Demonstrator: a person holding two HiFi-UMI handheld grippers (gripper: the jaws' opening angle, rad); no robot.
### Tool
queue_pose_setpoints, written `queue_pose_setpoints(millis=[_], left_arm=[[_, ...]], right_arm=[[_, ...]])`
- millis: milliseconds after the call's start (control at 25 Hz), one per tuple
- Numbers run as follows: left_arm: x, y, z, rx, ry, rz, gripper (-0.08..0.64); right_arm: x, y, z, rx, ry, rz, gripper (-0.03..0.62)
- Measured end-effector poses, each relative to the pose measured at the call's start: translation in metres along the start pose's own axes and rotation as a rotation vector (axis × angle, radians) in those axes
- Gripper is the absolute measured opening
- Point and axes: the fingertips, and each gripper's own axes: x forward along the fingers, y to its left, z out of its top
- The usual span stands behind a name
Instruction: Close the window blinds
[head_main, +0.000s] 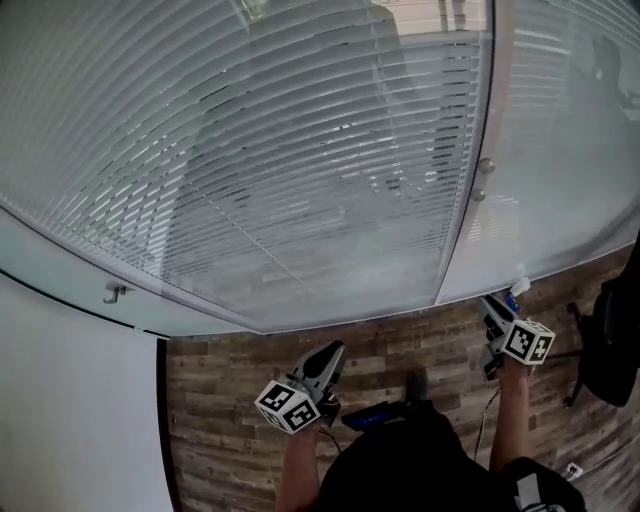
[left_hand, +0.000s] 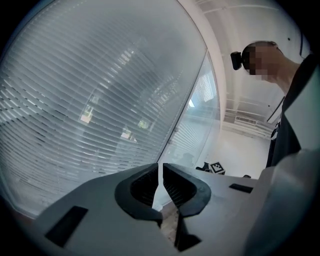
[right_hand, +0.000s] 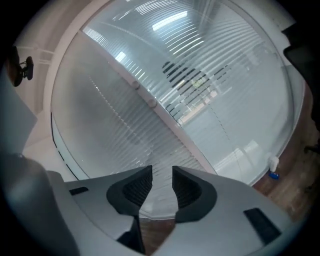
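White slatted blinds (head_main: 300, 150) hang behind glass and fill the upper head view; their slats stand partly turned, with dark gaps between them. A white frame post (head_main: 465, 200) bearing two small round knobs (head_main: 484, 166) divides the panes. My left gripper (head_main: 330, 352) is low in front of the glass, its tips nearly touching with nothing between them (left_hand: 160, 170). My right gripper (head_main: 490, 305) is near the foot of the post, jaws apart and empty (right_hand: 162, 172). Both point at the blinds (left_hand: 90, 100) (right_hand: 165, 80) and touch nothing.
Wood-pattern floor (head_main: 230, 400) runs along the window's base. A white wall (head_main: 70, 420) with a small hook (head_main: 115, 292) stands at the left. A small white and blue bottle (head_main: 517, 290) sits by the glass at the right, beside a black bag (head_main: 612, 340).
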Motion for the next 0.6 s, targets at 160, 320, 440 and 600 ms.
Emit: queue_pose_setpoints(millis=[160,320,440,600], left_arm=[[-0.021,-0.014,-0.036,0.047,0.003,-0.074,0.037],[-0.036,-0.057,-0.035,-0.036,-0.009,-0.146,0.037],[-0.053,-0.082,-0.038,-0.092,-0.038,-0.195,0.038],[-0.079,-0.118,-0.05,-0.124,-0.039,-0.249,0.037]], right_arm=[[-0.049,-0.009,-0.054,0.034,-0.05,-0.056,0.13],[-0.128,0.035,-0.037,0.027,-0.076,-0.091,0.129],[-0.186,0.068,-0.046,-0.017,-0.061,-0.106,0.129],[-0.249,0.083,-0.07,0.006,-0.058,-0.165,0.129]])
